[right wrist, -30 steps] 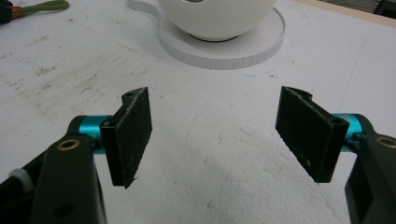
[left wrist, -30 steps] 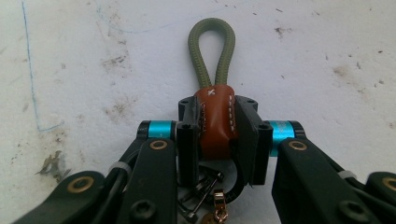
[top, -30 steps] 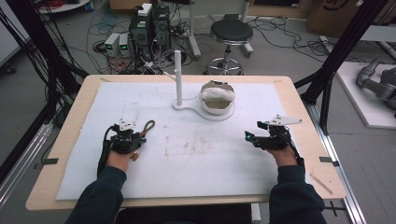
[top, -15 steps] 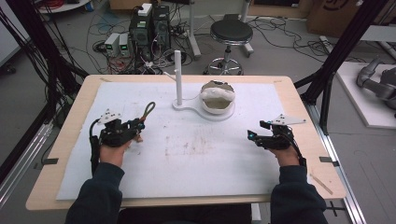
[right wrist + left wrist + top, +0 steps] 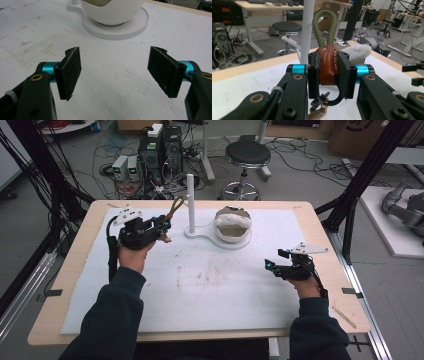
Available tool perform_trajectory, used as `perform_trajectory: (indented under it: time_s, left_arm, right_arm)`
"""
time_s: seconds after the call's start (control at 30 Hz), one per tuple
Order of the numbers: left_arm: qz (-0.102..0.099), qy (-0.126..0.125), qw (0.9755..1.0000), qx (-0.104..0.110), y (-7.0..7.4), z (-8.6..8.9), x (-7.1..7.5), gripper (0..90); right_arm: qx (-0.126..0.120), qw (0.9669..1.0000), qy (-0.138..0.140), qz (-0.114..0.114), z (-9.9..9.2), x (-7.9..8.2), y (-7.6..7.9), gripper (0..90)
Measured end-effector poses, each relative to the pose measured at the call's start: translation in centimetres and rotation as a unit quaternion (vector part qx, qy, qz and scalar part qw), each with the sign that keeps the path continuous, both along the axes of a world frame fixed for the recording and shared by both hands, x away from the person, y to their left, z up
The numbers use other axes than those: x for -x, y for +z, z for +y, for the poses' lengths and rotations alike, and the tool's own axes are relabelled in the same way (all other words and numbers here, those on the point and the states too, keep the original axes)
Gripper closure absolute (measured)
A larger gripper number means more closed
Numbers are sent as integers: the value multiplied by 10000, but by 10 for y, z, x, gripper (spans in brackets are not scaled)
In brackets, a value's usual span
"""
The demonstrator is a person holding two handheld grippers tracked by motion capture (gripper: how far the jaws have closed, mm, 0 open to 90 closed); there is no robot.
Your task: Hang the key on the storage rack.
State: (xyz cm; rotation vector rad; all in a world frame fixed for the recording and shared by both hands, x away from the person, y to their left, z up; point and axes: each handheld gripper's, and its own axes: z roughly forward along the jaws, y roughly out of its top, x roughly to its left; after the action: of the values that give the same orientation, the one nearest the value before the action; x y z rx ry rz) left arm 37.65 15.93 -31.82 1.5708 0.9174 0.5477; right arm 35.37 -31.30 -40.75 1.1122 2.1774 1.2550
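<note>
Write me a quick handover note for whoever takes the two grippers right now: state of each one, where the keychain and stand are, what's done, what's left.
Left gripper: shut on the keychain by its brown leather tab, green cord loop pointing up, keys hanging below; held above the table near the white post.
Right gripper: open, holding nothing, low over the white mat at the right.
Stand: post and bowl share one white base at the far middle of the table.
Done: keychain picked up.
Left: probably slip the loop over the post, then release.
</note>
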Motion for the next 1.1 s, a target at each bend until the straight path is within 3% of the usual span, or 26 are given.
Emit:
perform_trajectory:
  time_s: [0.17,0.47,0.67,0.7,0.77,0.83,0.93,1.03,1.1]
  left_arm:
    - [52,81,9998,-175,2,-13,-13,723]
    - [444,229,9975,-492,-12,-25,-36,722]
    - [725,153,9964,-409,-24,-23,-47,674]
    - [753,154,9963,-394,-26,-21,-47,655]
    - [879,137,9957,-252,-31,-16,-47,517]
    - [876,110,9961,-69,-38,-9,-45,437]
    - [762,102,9969,138,-48,4,-39,350]
    - [654,93,9975,233,-57,18,-31,189]
    - [577,41,9980,238,-63,27,-25,183]
  right_arm:
    - [0,10000,14,2,0,0,0,274]
    - [13,10000,37,19,0,-1,-1,274]
    - [28,10000,58,35,1,-1,-2,274]
    - [25,10000,57,34,1,-1,-2,274]
    - [26,10000,66,36,1,-1,-2,274]
    - [8,10000,61,36,1,-1,-2,274]
    - [-21,10000,61,35,0,0,-2,275]
    - [-59,10000,44,-25,1,1,-2,274]
    - [-56,10000,17,-51,2,1,-3,271]
